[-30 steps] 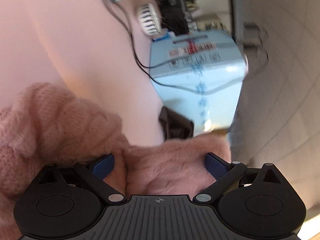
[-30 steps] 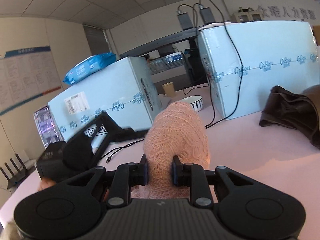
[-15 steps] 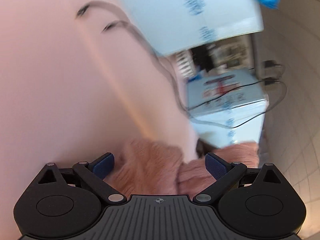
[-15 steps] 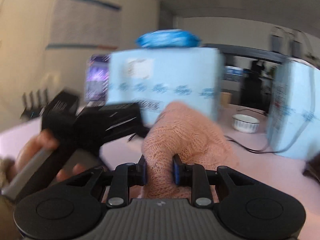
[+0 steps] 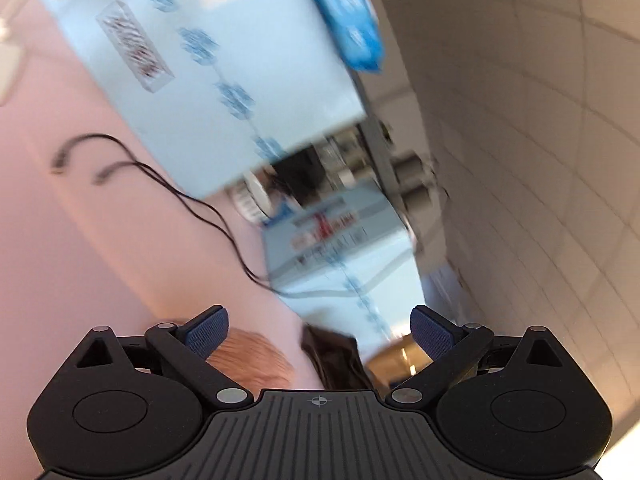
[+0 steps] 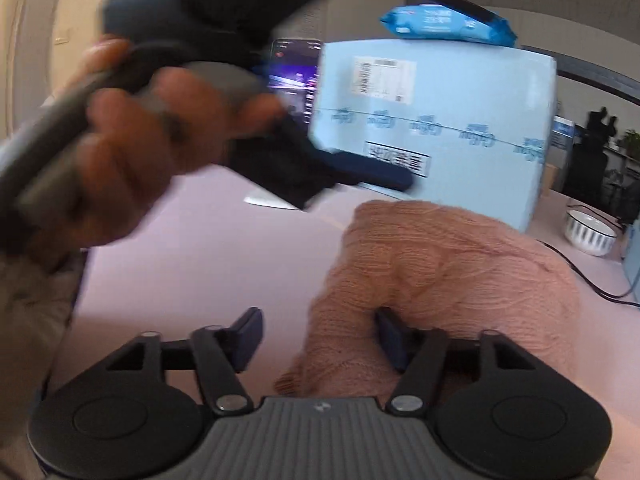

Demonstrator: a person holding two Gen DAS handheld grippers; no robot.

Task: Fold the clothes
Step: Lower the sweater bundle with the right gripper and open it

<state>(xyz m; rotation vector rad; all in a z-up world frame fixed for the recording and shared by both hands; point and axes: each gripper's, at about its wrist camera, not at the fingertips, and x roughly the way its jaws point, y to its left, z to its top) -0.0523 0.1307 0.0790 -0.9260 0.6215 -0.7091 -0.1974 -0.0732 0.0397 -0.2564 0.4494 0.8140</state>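
A pink knitted sweater (image 6: pixel 448 276) lies bunched on the pink table (image 6: pixel 208 256). My right gripper (image 6: pixel 320 338) is open, its jaws apart, with a fold of the sweater between them and draped over the right finger. My left gripper (image 5: pixel 320 328) is open and empty, lifted above the table and tilted; only a small bit of the sweater (image 5: pixel 256 356) shows below its left finger. In the right wrist view the left gripper (image 6: pixel 312 168) is held in a hand above the table, blurred.
Light blue cardboard boxes (image 6: pixel 436 128) stand along the back of the table, with a blue packet (image 6: pixel 448 26) on top. A white bowl (image 6: pixel 590 234) and black cables (image 5: pixel 192 204) lie near them. A dark brown garment (image 5: pixel 336 360) lies to the right.
My right gripper has opened and let go of the sweater. My left gripper has pulled up and away from the sweater, swinging left. Both views have swept sideways.
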